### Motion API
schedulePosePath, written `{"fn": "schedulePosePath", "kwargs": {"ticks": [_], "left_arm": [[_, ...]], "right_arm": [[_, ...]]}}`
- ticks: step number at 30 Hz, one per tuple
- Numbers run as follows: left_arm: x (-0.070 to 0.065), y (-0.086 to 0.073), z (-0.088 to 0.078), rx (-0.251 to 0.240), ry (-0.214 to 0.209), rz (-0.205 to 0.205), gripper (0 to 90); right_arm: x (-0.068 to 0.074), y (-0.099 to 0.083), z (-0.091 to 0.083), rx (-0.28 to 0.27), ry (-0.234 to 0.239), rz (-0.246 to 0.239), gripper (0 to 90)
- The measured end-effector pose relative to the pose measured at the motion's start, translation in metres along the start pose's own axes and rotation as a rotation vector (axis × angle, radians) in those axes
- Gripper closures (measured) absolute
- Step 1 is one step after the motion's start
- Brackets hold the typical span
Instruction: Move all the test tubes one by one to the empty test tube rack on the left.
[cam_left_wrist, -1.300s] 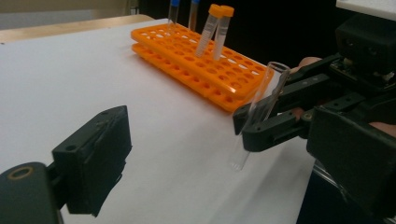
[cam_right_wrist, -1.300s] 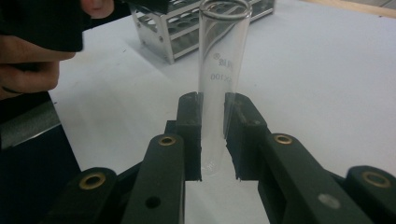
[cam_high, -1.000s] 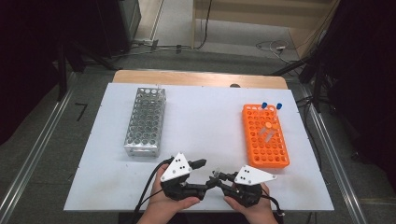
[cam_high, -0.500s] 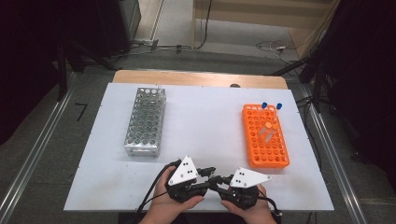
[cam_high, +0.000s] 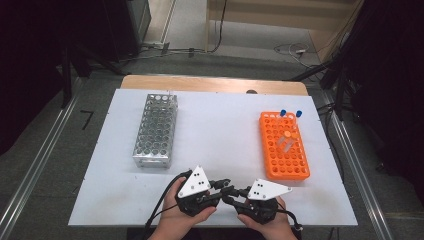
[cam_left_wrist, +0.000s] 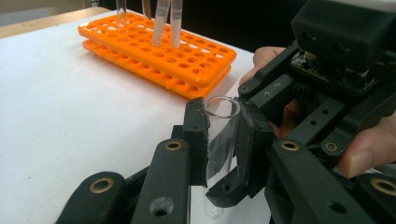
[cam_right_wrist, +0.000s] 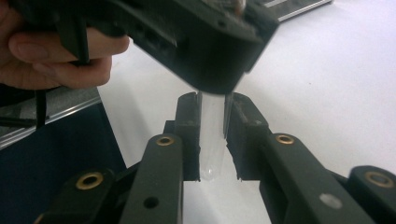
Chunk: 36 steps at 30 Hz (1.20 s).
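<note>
Two grippers meet at worktop's 6 o'clock edge — left gripper (cam_left_wrist: 219, 140) jaws clamp clear glass test tube (cam_left_wrist: 220, 133); right gripper (cam_right_wrist: 212, 140) jaws flank its rounded end. Close right fully before loosening left — keep tube upright.

Top of the clear glass test tube (cam_right_wrist: 212, 135) behind the left gripper's black body (cam_right_wrist: 196, 42); bottom blurred.

white table (cam_high: 225, 125) | wooden board (cam_high: 215, 84) at far edge | floor cables (cam_high: 287, 49) (grey carpet)
</note>
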<state>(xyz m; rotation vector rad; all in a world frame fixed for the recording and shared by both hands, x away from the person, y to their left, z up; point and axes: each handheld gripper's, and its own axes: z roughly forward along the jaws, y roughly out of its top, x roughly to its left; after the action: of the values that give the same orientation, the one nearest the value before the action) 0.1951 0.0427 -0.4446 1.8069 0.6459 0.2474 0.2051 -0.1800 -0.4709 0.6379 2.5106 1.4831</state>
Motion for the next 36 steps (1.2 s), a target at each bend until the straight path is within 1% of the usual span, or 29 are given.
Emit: {"fn": "schedulePosePath", "kwargs": {"ticks": [2, 4, 5, 8, 12, 15, 20, 24, 30, 36], "left_arm": [[0.003, 0.002, -0.004, -0.009, 0.008, -0.009, 76.3], [0.007, 0.003, -0.007, -0.014, 0.020, -0.007, 76.3], [0.008, 0.004, -0.009, -0.020, 0.025, -0.009, 76.3], [0.014, 0.006, -0.014, -0.020, 0.042, -0.009, 76.4], [0.024, 0.008, -0.020, -0.032, 0.063, -0.031, 76.4], [0.033, 0.011, -0.025, -0.035, 0.091, -0.026, 76.4], [0.050, 0.019, -0.034, -0.047, 0.133, -0.041, 76.3], [0.065, 0.023, -0.040, -0.058, 0.168, -0.053, 76.4], [0.086, 0.031, -0.046, -0.069, 0.222, -0.066, 76.4], [0.107, 0.038, -0.049, -0.072, 0.270, -0.077, 76.3]], "right_arm": [[-0.002, 0.000, -0.003, -0.012, 0.004, 0.007, 61.3], [-0.006, 0.000, -0.006, -0.027, 0.007, 0.019, 54.7], [-0.008, 0.000, -0.008, -0.034, 0.011, 0.021, 52.4], [-0.013, -0.001, -0.015, -0.053, 0.004, 0.032, 45.6], [-0.025, -0.003, -0.025, -0.071, -0.026, 0.064, 38.0], [-0.035, -0.005, -0.033, -0.081, -0.052, 0.087, 32.6], [-0.049, -0.010, -0.049, -0.098, -0.087, 0.111, 27.4], [-0.059, -0.015, -0.062, -0.097, -0.123, 0.120, 23.6], [-0.075, -0.021, -0.078, -0.105, -0.159, 0.154, 21.0], [-0.090, -0.028, -0.088, -0.109, -0.193, 0.186, 19.1]]}}
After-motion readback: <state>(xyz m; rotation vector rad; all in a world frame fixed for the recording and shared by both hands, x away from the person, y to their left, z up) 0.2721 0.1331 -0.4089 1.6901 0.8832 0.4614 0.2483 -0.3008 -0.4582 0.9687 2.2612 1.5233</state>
